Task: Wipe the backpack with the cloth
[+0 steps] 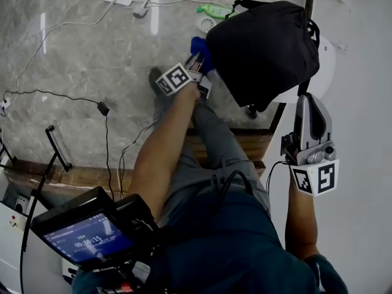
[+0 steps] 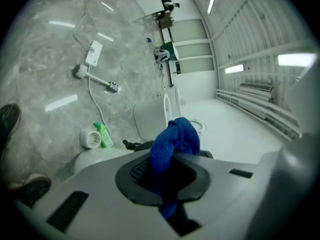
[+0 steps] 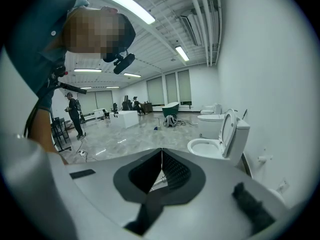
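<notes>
Head view: backpack (image 1: 263,48) partly hides the cloth (image 1: 198,46).

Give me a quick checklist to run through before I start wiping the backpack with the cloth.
1. Cloth clamped in left gripper: ok.
2. Wad of cloth sticks out past the jaws: ok.
3. Right gripper shut and empty, beside the backpack: ok.
4. Cloth touching the backpack: cannot tell; it sits right at the bag's left edge.
5. Backpack steadied against sliding: not ok, neither gripper holds it.
</notes>
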Motion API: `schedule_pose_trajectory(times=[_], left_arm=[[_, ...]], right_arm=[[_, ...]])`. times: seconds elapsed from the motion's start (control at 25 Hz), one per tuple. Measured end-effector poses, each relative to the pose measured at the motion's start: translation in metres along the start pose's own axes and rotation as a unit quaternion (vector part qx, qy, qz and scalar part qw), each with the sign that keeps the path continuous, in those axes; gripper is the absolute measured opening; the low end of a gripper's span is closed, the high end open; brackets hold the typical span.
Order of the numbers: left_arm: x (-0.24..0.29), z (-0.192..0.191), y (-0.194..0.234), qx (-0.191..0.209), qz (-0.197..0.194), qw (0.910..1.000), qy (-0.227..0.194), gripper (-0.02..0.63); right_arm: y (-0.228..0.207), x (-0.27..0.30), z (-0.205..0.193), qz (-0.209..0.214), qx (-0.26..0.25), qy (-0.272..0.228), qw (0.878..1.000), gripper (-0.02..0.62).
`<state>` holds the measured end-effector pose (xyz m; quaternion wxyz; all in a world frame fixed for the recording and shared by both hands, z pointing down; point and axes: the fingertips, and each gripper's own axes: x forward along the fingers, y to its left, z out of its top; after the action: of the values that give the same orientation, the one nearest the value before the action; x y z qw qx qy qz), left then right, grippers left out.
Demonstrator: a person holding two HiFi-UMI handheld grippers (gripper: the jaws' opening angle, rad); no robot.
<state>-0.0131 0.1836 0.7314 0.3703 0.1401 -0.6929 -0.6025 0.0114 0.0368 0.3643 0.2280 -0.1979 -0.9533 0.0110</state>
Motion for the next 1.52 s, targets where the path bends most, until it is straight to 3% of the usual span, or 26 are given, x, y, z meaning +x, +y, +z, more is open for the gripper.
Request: schedule_pose_trajectory(times=[0.12, 0.2, 0.24, 0.36, 0.52, 0.6, 0.72, 0.84, 0.92, 1.04, 1.16, 1.32, 1.48, 1.52], left_arm=[[0.033, 0.037, -0.013, 0.039, -0.009, 0.999, 0.019, 0.031], [0.063, 0.031, -0.032, 0.078, -0.029, 0.9934, 0.078, 0.031], [0.074, 0.026, -0.04, 0.113, -0.033, 0.9857, 0.12, 0.031], [0.086, 0.03, -0.056, 0.239, -0.022, 0.9422, 0.233, 0.031], [0.105, 0.014, -0.087, 0.349, -0.03, 0.8806, 0.319, 0.031], [0.116, 0.004, -0.105, 0.379, -0.041, 0.8593, 0.341, 0.031], [0.128, -0.009, -0.129, 0.394, -0.053, 0.84, 0.369, 0.031], [0.128, -0.017, -0.147, 0.432, -0.054, 0.8039, 0.405, 0.031], [0.126, -0.013, -0.168, 0.454, -0.062, 0.7887, 0.41, 0.031], [0.111, -0.006, -0.212, 0.478, -0.088, 0.7761, 0.402, 0.031], [0.079, -0.011, -0.272, 0.515, -0.136, 0.7471, 0.398, 0.031], [0.035, -0.011, -0.368, 0.543, -0.213, 0.7216, 0.373, 0.031], [-0.012, -0.015, -0.465, 0.566, -0.319, 0.671, 0.358, 0.031], [-0.026, -0.013, -0.483, 0.565, -0.343, 0.6622, 0.353, 0.031]], right_arm=[[-0.013, -0.003, 0.004, -0.011, 0.011, -0.002, 1.0, 0.002], [-0.025, -0.016, 0.008, -0.032, 0.014, -0.003, 0.999, 0.002], [-0.027, -0.021, 0.009, -0.042, 0.016, -0.006, 0.999, 0.002], [-0.025, -0.021, 0.01, -0.058, 0.035, -0.021, 0.998, 0.002], [-0.031, -0.033, 0.02, -0.084, 0.049, -0.035, 0.995, 0.002], [-0.038, -0.043, 0.027, -0.1, 0.053, -0.047, 0.993, 0.002], [-0.055, -0.064, 0.038, -0.129, 0.062, -0.064, 0.988, 0.002], [-0.07, -0.092, 0.044, -0.162, 0.078, -0.087, 0.98, 0.002], [-0.078, -0.107, 0.047, -0.18, 0.089, -0.106, 0.974, 0.002], [-0.085, -0.127, 0.056, -0.197, 0.099, -0.132, 0.966, 0.002], [-0.085, -0.147, 0.067, -0.203, 0.096, -0.152, 0.962, 0.002], [-0.073, -0.156, 0.084, -0.208, 0.092, -0.178, 0.957, 0.002], [-0.039, -0.153, 0.111, -0.229, 0.082, -0.183, 0.953, 0.002], [-0.027, -0.151, 0.118, -0.235, 0.079, -0.183, 0.951, 0.002]])
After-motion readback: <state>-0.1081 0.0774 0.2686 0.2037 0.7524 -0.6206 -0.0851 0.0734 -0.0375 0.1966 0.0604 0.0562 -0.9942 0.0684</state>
